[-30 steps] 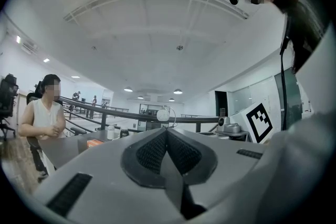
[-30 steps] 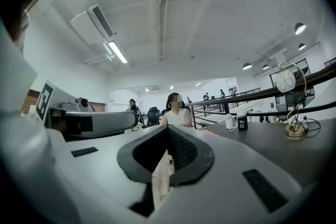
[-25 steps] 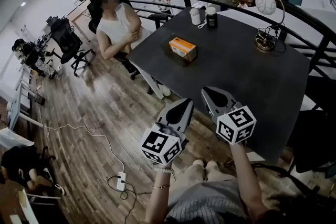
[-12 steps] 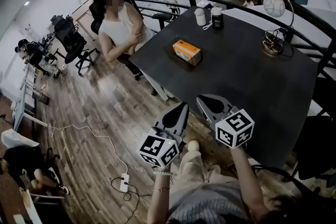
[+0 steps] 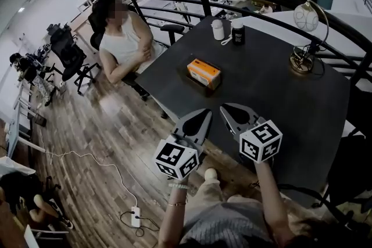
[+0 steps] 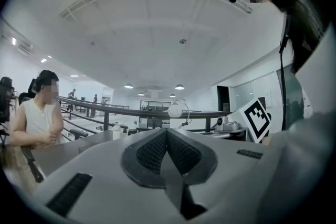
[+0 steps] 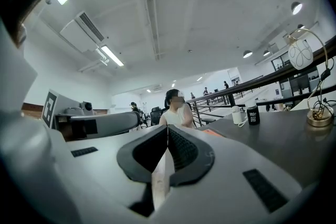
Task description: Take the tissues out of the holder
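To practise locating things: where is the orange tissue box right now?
In the head view, the orange tissue box sits on the dark table, towards its left edge, nearest the seated person.

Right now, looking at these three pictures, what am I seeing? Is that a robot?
No robot: a person holds a two-jawed tool in each hand, the left tool and the right tool; the marked cubes are part of them. One picture comes from a camera on the person's head, looking down. The other two come from cameras riding on each tool, looking along its jaws. Both tools are shut and hold nothing. On the dark table stand an orange tissue box, a white cup, a dark can and a lamp. Neither tool touches the box.
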